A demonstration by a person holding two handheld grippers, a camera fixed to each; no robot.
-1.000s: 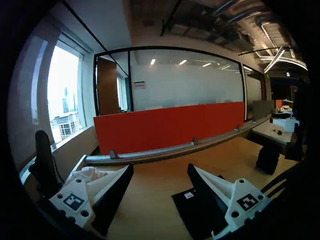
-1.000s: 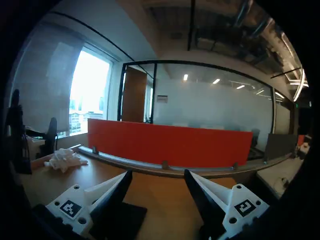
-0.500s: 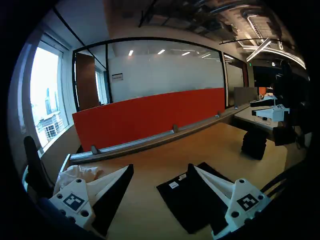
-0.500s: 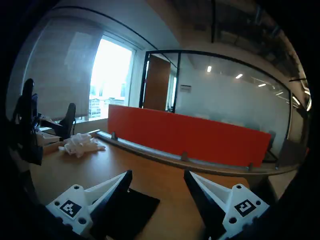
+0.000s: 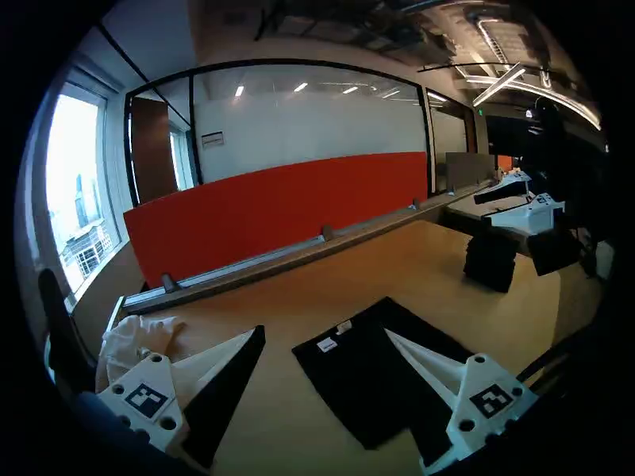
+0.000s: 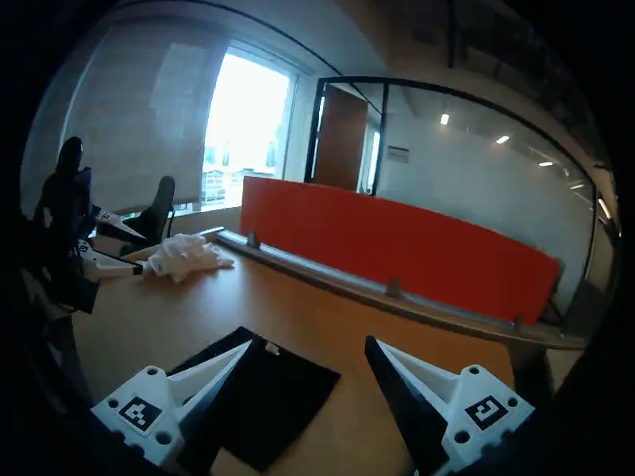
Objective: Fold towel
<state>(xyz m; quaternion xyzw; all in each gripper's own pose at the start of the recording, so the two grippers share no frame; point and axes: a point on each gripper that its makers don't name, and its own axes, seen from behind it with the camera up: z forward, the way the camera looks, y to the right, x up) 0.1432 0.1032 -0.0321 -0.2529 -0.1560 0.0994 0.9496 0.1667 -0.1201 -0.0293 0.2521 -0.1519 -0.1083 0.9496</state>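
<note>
- A wide wooden table (image 5: 341, 278) filled the lower half of the left gripper view. In the right gripper view it ran from the left edge to the lower right.
- A long orange divider panel (image 5: 278, 202) stood along the table's far edge, crossing the middle of both views, with a grey rail at its foot.
- A bright window (image 6: 246, 135) sat in the upper left of the right gripper view, and a glass wall (image 5: 317, 111) rose behind the divider.
- The black towel (image 5: 365, 377) lay flat and spread open on the table at the lower centre of the left gripper view. A small white tag (image 5: 327, 344) showed near its far edge.
- In the right gripper view I saw the towel at lower centre, part of it behind the gripper's left finger.
- A crumpled white cloth (image 5: 131, 345) lay on the table at the lower left of the left gripper view, well apart from the towel. In the right gripper view it sat at middle left.
- A dark folded stack (image 5: 490, 260) stood on the table at middle right of the left gripper view.
- The left gripper (image 5: 323, 332) had its fingers spread wide, with nothing pinched; the towel showed in the gap.
- The right gripper (image 6: 311, 341) was likewise spread wide, gripping nothing, above the towel's near side.
- I could not tell whether either gripper touched the cloth.
</note>
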